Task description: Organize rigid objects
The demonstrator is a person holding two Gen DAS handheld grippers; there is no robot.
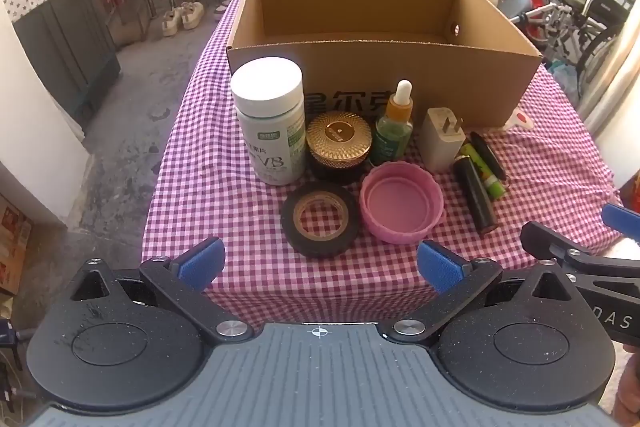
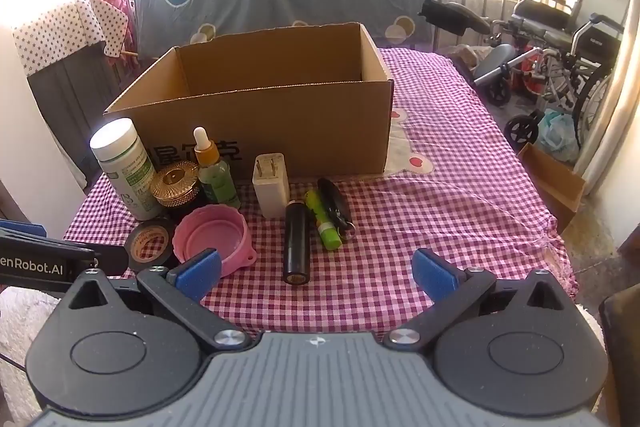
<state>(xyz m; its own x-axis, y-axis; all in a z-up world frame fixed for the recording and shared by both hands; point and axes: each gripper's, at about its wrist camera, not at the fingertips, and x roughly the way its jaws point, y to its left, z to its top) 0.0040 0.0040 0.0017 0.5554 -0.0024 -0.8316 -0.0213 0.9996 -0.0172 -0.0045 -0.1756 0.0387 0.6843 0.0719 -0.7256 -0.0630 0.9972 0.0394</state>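
An open cardboard box (image 1: 384,71) (image 2: 264,123) stands at the back of the checked tablecloth. In front of it sit a white pill bottle (image 1: 270,123) (image 2: 124,171), a gold-lidded jar (image 1: 338,143) (image 2: 175,187), a dropper bottle (image 1: 394,127) (image 2: 212,171), a white charger (image 1: 442,141) (image 2: 271,187), a black tape roll (image 1: 320,215) (image 2: 150,241), a pink lid (image 1: 402,203) (image 2: 216,237), a black tube (image 1: 478,199) (image 2: 297,247) and a green tube (image 1: 482,167) (image 2: 324,225). My left gripper (image 1: 320,265) hangs open before the tape roll. My right gripper (image 2: 318,273) is open before the black tube.
A dark slim object (image 2: 336,205) lies beside the green tube. Wheelchairs (image 2: 560,59) stand to the right of the table, a cabinet (image 1: 64,39) to the left. A small cardboard box (image 2: 554,183) sits on the floor at the right.
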